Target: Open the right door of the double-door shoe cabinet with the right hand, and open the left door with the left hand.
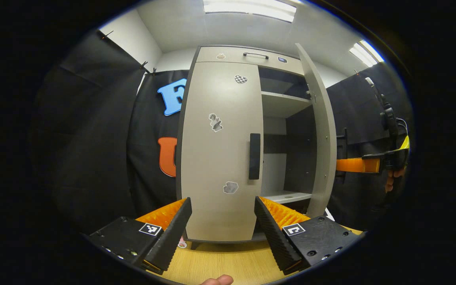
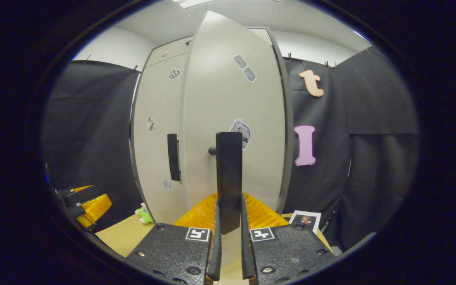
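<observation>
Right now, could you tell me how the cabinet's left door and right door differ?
The right door is swung open, showing shelves; the left door is shut flat. The right claw is clamped on the right door's handle; the left claw is open, short of the left door's handle. Both doors are beige with stickers and dark vertical handles.

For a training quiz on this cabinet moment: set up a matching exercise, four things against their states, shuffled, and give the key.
Things
1. left door
2. right door
3. left gripper
4. right gripper

States
A. shut on the right door's handle
B. swung open, shelves showing behind it
C. closed flat against the cabinet
D. open, fingers apart in front of the closed door

Pairs: 1-C, 2-B, 3-D, 4-A
</observation>
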Tool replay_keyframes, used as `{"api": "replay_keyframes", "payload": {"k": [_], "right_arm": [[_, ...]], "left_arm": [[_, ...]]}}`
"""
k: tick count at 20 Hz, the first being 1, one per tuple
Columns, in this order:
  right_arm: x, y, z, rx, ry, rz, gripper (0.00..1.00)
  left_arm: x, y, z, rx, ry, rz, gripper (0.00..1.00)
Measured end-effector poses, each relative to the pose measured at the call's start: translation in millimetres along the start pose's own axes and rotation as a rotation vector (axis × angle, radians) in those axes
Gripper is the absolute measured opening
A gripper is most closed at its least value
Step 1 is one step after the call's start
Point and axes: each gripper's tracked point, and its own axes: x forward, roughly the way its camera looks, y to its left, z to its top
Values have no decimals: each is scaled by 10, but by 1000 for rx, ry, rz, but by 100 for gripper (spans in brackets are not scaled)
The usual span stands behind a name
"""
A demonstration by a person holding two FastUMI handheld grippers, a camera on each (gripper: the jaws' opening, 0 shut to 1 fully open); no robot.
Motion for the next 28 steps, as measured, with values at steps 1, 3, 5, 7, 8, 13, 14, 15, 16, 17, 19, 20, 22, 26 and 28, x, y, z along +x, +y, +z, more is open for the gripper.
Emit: {"api": "replay_keyframes", "payload": {"k": [1, 3, 5, 7, 8, 13, 14, 15, 16, 17, 19, 20, 22, 26, 28], "right_arm": [[-39, -54, -6, 0, 0, -6, 24], [-104, -181, -9, -4, -1, -25, 23], [-170, -302, -20, -6, -3, -46, 23], [-212, -402, -30, 4, -5, -52, 20], [-225, -448, -28, 16, -9, -50, 19], [-291, -766, -47, 45, -27, -106, 12], [-297, -838, -47, 51, -32, -125, 11], [-294, -909, -48, 58, -37, -143, 8], [-307, -978, -46, 61, -43, -161, 7], [-308, -1060, -51, 58, -45, -179, 6], [-332, -1279, -45, 54, -57, -222, 5], [-337, -1320, -59, 65, -52, -213, 4], [-321, -1307, -63, 107, -51, -178, 4], [-340, -1330, -69, 70, -69, -185, 4], [-452, -1303, -107, 112, -60, -191, 4]], "left_arm": [[1, -12, 0, 2, 2, -3, 95], [-1, -60, 0, 4, 6, -13, 95], [-3, -112, -17, 11, 9, -22, 95], [-2, -146, -7, 15, 4, -25, 95], [2, -168, -2, 13, 0, -27, 95], [16, -245, 2, 17, 5, -39, 95], [22, -251, 4, 20, 3, -40, 95], [25, -256, 3, 20, 3, -41, 95], [27, -272, 4, 20, 4, -45, 95], [31, -289, 7, 20, 4, -51, 95], [22, -310, -5, 25, 5, -57, 95], [27, -308, 1, 28, 4, -59, 95], [31, -317, -3, 26, 4, -62, 95], [21, -324, 10, 15, 2, -65, 95], [18, -325, 16, 8, -4, -67, 95]]}}
